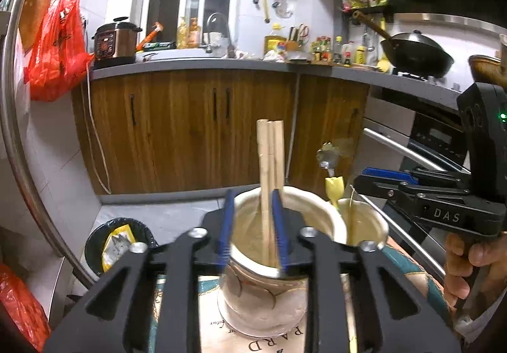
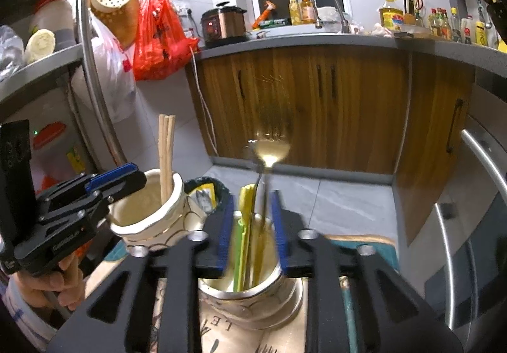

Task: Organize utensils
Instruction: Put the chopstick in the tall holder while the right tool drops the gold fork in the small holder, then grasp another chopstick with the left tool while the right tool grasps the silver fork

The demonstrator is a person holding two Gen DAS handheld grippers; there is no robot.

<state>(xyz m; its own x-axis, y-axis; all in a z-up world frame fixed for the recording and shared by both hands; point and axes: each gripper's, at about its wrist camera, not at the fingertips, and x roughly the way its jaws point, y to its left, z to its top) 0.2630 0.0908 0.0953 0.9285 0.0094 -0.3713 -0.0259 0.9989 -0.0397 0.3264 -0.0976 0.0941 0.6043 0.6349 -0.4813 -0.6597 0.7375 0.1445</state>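
Both grippers hovered with jaws parted, gripping nothing. Between the left gripper's ribbed blue fingers stood pale wooden chopsticks, square-ended, upright in a glazed cream ceramic cup. Between the right gripper's blue fingers rose a shiny metal fork, tines up, beside a yellow-green plastic utensil, both in a second glossy cup just beneath.
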